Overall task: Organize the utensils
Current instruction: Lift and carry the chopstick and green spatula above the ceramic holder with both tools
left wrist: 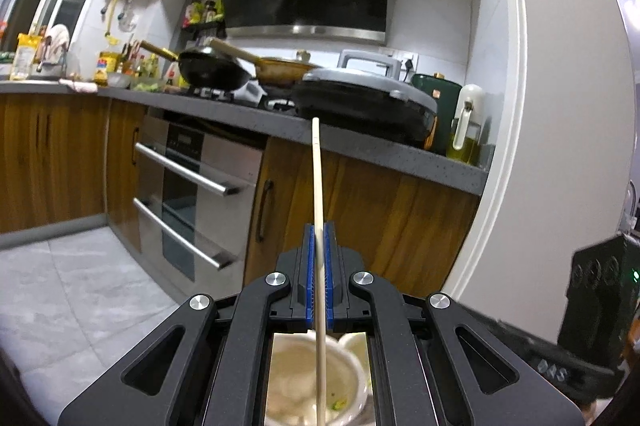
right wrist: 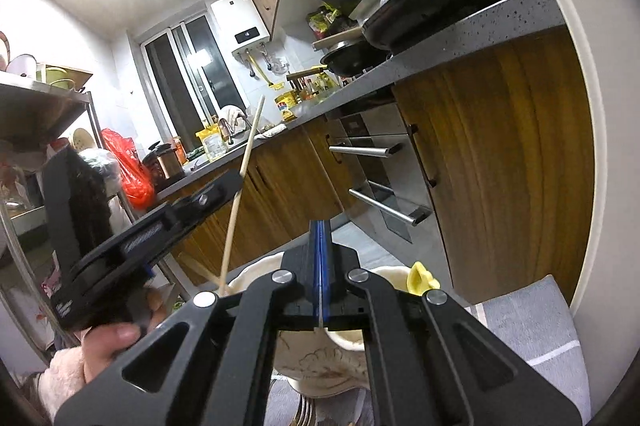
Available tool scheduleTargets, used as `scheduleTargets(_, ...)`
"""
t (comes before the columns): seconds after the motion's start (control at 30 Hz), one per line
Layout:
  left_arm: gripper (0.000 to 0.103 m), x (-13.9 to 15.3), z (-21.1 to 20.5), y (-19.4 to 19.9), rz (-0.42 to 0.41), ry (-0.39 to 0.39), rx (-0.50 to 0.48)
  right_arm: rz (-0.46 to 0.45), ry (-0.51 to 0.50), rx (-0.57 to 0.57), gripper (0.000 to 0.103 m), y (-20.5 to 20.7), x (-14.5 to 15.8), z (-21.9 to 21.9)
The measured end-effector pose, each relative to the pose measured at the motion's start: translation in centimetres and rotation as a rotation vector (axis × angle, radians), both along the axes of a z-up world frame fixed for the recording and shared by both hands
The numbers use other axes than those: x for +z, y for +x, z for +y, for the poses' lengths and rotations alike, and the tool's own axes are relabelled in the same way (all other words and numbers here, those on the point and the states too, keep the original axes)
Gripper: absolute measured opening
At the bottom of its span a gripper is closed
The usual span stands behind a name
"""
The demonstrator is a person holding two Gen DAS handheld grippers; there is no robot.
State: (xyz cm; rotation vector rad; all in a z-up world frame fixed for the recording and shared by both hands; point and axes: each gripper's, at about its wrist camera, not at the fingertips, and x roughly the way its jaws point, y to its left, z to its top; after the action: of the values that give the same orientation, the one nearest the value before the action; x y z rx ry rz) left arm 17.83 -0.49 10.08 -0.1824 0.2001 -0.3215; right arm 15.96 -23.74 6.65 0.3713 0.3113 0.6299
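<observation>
My left gripper [left wrist: 319,231] is shut on a pale wooden chopstick [left wrist: 317,178] that stands nearly upright, with its lower end in a cream ceramic cup [left wrist: 288,382] below the jaws. In the right wrist view the left gripper [right wrist: 236,182] comes in from the left, held by a hand [right wrist: 108,342]. There the chopstick [right wrist: 244,162] slants down into the cup [right wrist: 256,274], beside a second stick [right wrist: 200,270]. My right gripper [right wrist: 320,226] hovers above the cups with its blue pads pressed together. I cannot make out anything held between them.
A second cup [right wrist: 390,274] holds a yellow thing [right wrist: 420,278]. Fork tines [right wrist: 304,408] show low down on a grey cloth [right wrist: 540,326]. Ahead runs a grey counter [left wrist: 360,146] with pans, over wooden cabinets and an oven [left wrist: 192,194]. A metal rack [right wrist: 36,98] stands left.
</observation>
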Motion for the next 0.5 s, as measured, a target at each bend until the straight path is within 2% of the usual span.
scheduleTargets(0.17, 0.005, -1.0, -0.8, 1.0, 0.015, 0.044, 0.025, 0.017, -0.008, 0.003, 0.000, -0.5, -0.5, -0.5)
scheduleTargets(0.5, 0.005, -1.9, -0.6, -1.9, 0.014, 0.132, 0.001, 0.028, -0.031, -0.005, 0.000, -2.1, -1.4, -1.9)
